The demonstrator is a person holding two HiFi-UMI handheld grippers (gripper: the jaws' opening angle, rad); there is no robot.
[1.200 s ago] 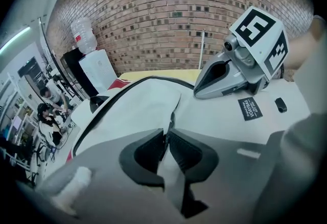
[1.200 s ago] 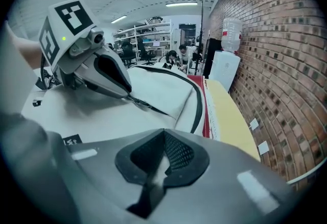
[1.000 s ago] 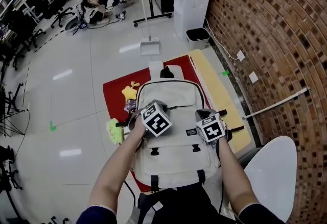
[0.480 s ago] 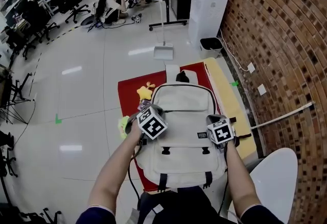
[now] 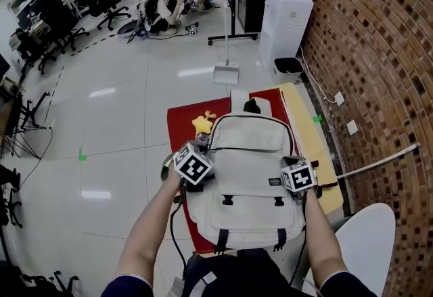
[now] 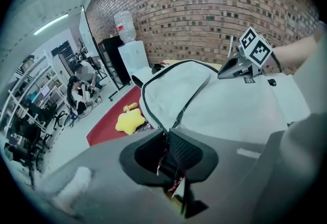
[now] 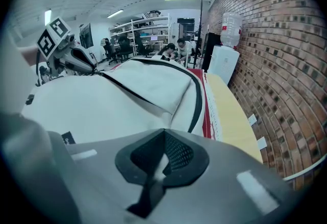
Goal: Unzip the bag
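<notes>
A cream backpack [image 5: 247,180] lies front-up on the floor mats, with dark zipper lines across its front. At the bag's left edge my left gripper [image 5: 201,179] is shut on a thin red-and-black zipper pull [image 6: 164,154]. The front zipper [image 6: 186,103] runs straight into its pads. My right gripper [image 5: 298,189] is at the bag's right edge, shut with a sliver of pale bag cloth [image 7: 161,163] between its pads. In the right gripper view the zipper [image 7: 127,90] crosses the bag toward the left gripper [image 7: 76,59].
Under the bag lie a red mat [image 5: 183,126] and a yellow mat [image 5: 308,133], with a yellow plush toy [image 5: 203,123] beside it. A brick wall [image 5: 379,52], a water dispenser [image 5: 287,18], a bin [image 5: 289,69] and a white round seat [image 5: 365,241] line the right. People sit on the floor [image 5: 169,5] far off.
The left gripper has shifted from over the bag's front to its left edge. The right gripper has stayed at the right edge. The head view has tilted upward.
</notes>
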